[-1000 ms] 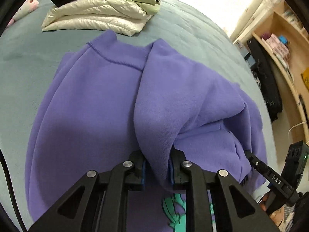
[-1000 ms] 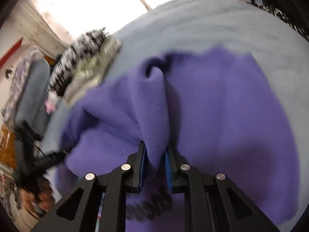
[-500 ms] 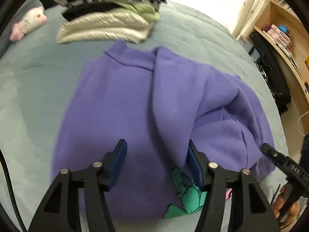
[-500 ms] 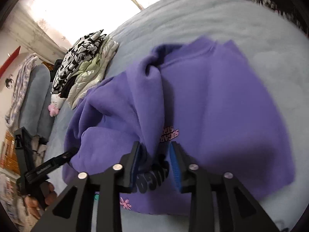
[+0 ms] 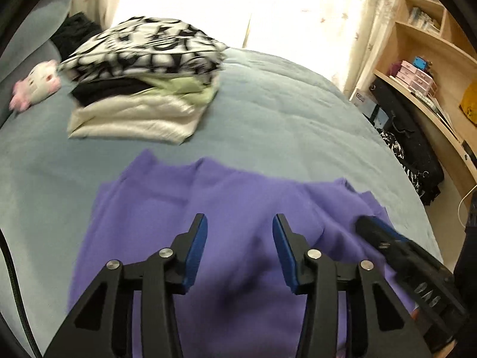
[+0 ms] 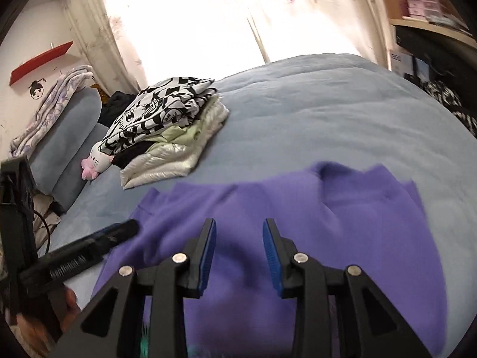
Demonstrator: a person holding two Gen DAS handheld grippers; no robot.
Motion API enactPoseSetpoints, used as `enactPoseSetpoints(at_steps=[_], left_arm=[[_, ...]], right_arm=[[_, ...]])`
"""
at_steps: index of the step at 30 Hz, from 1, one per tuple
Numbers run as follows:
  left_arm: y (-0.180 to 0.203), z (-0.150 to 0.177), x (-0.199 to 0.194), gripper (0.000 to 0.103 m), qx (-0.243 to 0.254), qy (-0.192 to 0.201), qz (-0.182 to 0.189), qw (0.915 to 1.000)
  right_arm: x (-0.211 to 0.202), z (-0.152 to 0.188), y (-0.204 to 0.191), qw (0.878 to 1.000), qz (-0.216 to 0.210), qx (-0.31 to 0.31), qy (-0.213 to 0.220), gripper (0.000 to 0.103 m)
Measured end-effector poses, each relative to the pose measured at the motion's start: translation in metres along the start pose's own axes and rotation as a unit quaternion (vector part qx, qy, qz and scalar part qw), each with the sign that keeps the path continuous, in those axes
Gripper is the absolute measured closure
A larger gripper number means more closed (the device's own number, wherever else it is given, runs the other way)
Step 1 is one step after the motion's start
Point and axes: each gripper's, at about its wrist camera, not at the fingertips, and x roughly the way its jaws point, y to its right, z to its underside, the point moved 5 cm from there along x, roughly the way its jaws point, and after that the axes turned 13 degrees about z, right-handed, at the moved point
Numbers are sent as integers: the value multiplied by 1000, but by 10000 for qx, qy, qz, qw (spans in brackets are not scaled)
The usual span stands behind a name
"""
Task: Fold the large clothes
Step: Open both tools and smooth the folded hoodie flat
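Observation:
A purple sweatshirt lies folded on the blue-grey bed, with its neck end toward the far side. My left gripper hovers above the sweatshirt's middle; its jaws are closing with nothing between them. My right gripper stands open above the same cloth, also with nothing in it. Each gripper shows in the other's view: the right gripper at the cloth's right edge, the left gripper at its left edge.
A stack of folded clothes sits farther up the bed, topped by a black-and-white garment. A pink-and-white plush toy lies beside it near grey cushions. Wooden shelves and a black bag stand at the right.
Both grippers let go of the purple folds that they pinched, opened and rose away from the sweatshirt. The cloth now lies flatter on the bed.

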Motion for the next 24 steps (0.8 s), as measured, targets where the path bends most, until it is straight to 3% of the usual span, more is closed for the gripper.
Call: enactPoseSetpoints(at_steps=[3,7,9,12,15,21,24], left_arm=[[3,-2,31,60,123,-122,-205,9996],[-8,25,68,63,184,-847,-500,9950],[-3,38,67,63,654,-830,-662,9922],[7,52,63,63,1226,-768,-943,9850],[5,54,63,63,1172,-644,-901,9869],[0,51,60,63,1042,-586,-848,9892],[-3,49,47,63,666,-581,-660,9939]], right_arm=[[29,-6,-12,9999,110,-7,-38,70],[68,14,-6,9975,464,-136,-506,70],[80,34,-1,9951,594,-304,-724,72],[68,50,-8,9941,724,-705,-392,72],[63,59,-10,9929,824,-834,-180,71],[66,57,-5,9939,744,-755,-294,70],[65,53,-6,9939,681,-718,-480,69]])
